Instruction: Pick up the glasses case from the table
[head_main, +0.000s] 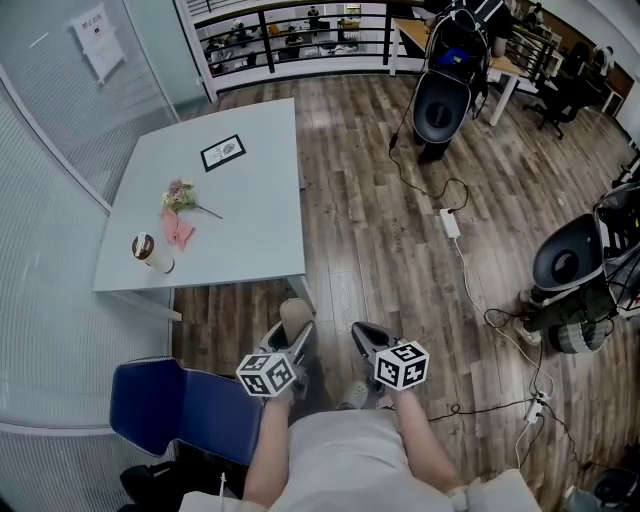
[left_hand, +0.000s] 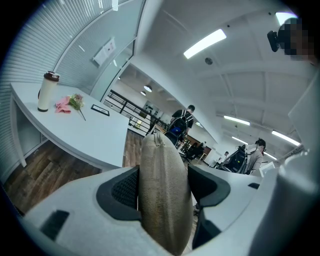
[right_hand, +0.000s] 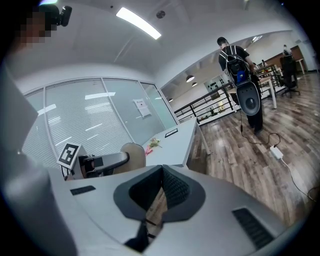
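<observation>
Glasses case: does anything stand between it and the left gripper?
Nothing visible does. The glasses case is already clamped between the jaws of the left gripper, away from the table. The right gripper is shut and empty.

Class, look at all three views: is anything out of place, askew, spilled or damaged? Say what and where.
Nothing looks spilled or damaged. The beige glasses case is off the table, clamped in the left tongs over the floor. On the table a flower lies flat; the lidded cup stands upright.
</observation>
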